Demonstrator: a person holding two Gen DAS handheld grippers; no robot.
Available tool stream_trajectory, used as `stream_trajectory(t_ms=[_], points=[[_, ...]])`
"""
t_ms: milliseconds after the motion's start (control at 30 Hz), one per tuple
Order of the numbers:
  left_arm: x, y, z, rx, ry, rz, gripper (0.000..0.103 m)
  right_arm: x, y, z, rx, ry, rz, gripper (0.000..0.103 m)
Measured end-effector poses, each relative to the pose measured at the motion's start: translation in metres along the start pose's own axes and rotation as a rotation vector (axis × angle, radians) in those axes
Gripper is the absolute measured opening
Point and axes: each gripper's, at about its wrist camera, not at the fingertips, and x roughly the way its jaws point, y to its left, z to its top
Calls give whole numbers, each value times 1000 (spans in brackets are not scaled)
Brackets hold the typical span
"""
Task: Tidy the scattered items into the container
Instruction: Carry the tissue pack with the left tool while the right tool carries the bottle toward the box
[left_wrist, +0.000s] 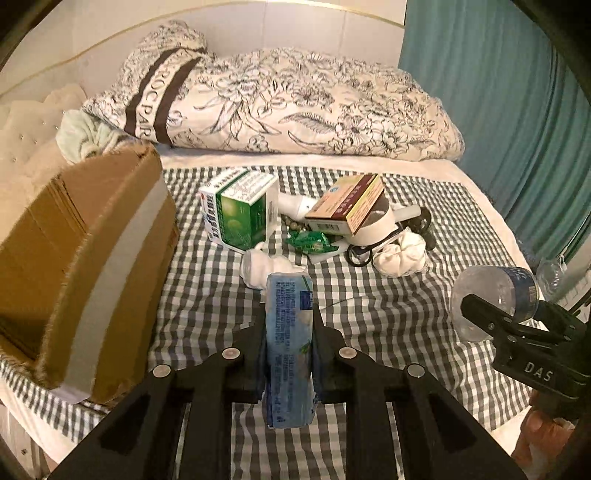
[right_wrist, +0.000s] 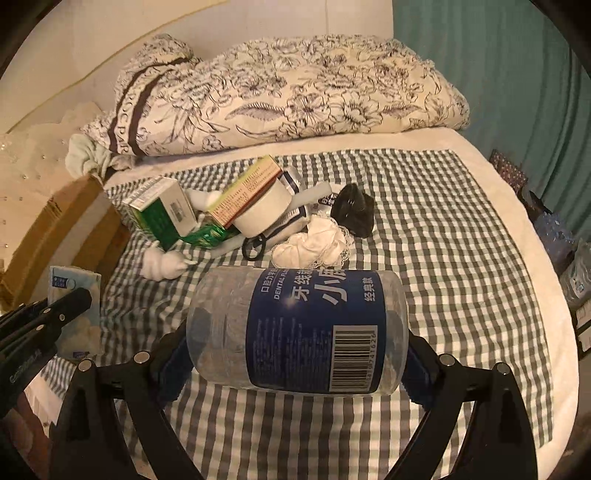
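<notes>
A blue tissue pack (left_wrist: 290, 343) is pinched upright between the nearly closed jaws of the left hand-held gripper (left_wrist: 290, 325), at the lower centre of the left wrist view, clear of the checked bed cover (left_wrist: 388, 314). A clear floss jar (right_wrist: 295, 328) is clamped sideways, end to end, in the wide-spread jaws of the right hand-held gripper (right_wrist: 295, 354), at the lower middle of the right wrist view. The cardboard box (left_wrist: 74, 258), judged to be the container, sits at the left edge, its flap (left_wrist: 110, 280) leaning inward. The soft pack could be crushed or slid out if squeezed unevenly. The smooth jar could be rolled out of its grip when tilted. The flap could be struck, or the two grippers knocked together, at the opening. The remaining pile (left_wrist: 314, 221) is left at centre.
</notes>
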Motion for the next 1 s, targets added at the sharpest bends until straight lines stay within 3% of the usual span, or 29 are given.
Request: stream_trajectory(t_ms=[567,1000], points=[[-84,-7,12,24,-150,31,19,-103,12,2,-42,-177,43,91],[-127,7,23,28,-234,36,19,-141,31,13,-75,-261,90,91]])
